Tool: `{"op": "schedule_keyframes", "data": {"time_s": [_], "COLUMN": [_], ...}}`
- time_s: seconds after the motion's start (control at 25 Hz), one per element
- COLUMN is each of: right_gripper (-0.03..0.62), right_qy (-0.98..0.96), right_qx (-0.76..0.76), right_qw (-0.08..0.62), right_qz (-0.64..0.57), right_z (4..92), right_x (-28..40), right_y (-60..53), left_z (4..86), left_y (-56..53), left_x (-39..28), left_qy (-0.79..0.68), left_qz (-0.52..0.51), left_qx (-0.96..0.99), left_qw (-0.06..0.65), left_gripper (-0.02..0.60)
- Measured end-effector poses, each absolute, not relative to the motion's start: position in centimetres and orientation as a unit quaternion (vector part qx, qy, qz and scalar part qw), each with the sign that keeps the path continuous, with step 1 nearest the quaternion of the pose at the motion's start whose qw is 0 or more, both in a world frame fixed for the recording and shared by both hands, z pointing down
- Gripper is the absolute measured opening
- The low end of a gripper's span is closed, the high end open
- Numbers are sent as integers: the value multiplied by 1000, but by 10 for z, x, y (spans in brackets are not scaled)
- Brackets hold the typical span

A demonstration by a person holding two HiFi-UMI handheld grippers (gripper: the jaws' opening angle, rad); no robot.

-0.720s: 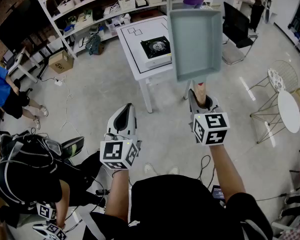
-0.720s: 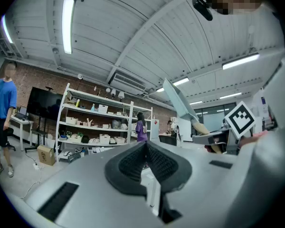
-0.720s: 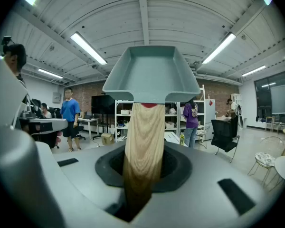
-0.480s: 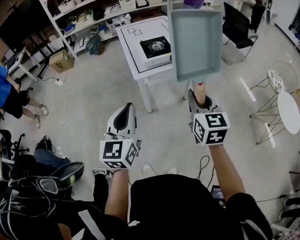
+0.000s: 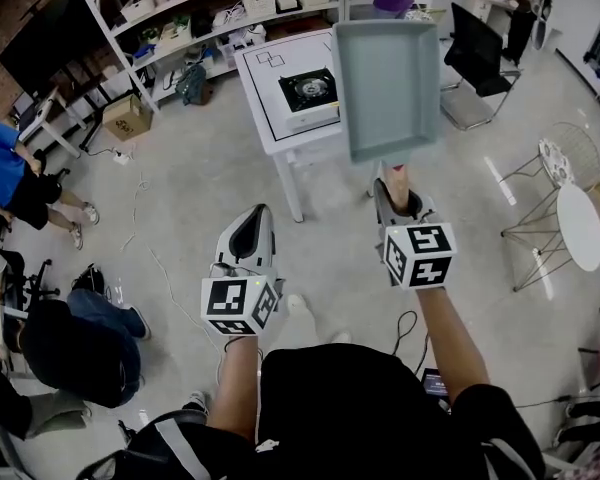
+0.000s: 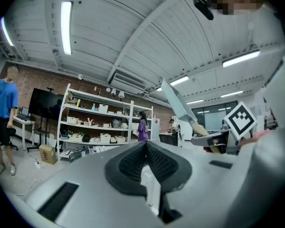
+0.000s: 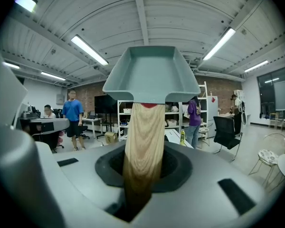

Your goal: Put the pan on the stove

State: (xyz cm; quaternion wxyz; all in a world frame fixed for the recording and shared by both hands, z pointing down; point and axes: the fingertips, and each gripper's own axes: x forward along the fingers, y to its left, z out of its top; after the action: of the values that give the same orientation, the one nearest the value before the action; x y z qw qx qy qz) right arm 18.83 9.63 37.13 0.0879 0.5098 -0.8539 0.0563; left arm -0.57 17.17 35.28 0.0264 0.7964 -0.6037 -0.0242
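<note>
I see open grey floor (image 5: 210, 178) between me and the white worktop (image 5: 270, 118), a clear way straight ahead. The stove (image 5: 308, 90) sits toward the worktop's near right; the surface left of it is bare. The pan (image 5: 385, 83), clamped in my right tongs (image 5: 393, 180), hides the worktop's right edge from me. A black chair (image 5: 475, 53) stands just right of it, with shelving (image 5: 180, 18) close behind. A round table (image 5: 578, 223) flanks my right, people (image 5: 5, 173) my left.

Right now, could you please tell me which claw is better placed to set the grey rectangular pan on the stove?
Right. The right claw grips the grey rectangular pan by its wooden handle; the left claw is shut and empty.
</note>
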Motion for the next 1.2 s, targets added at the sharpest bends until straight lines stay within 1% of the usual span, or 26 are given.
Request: {"op": "schedule_keyframes", "data": {"time_s": [0.28, 0.48, 0.64, 0.76, 0.92, 1.2], "right_gripper": [61, 61, 61, 61, 61, 61], "right_qy": [-858, -860, -860, -858, -857, -857], "right_qx": [502, 499, 499, 500, 500, 499], "right_qw": [91, 93, 95, 100, 108, 117], "right_qz": [56, 55, 57, 59, 59, 59], "right_z": [372, 376, 380, 383, 387, 389], "right_x": [187, 183, 177, 171, 159, 130], "right_y": [90, 78, 61, 44, 13, -50], "left_z": [353, 358, 363, 363, 354, 360], "left_y": [161, 148, 131, 114, 85, 14], "left_x": [-3, -9, -20, -28, -37, -64], "left_qy": [-605, -597, -600, -604, -609, -607], "left_qz": [-24, -57, -62, -65, -57, -52], "left_qx": [795, 798, 795, 791, 790, 791], "left_qw": [30, 61, 67, 70, 44, 55], "left_gripper": [11, 11, 11, 11, 11, 11]}}
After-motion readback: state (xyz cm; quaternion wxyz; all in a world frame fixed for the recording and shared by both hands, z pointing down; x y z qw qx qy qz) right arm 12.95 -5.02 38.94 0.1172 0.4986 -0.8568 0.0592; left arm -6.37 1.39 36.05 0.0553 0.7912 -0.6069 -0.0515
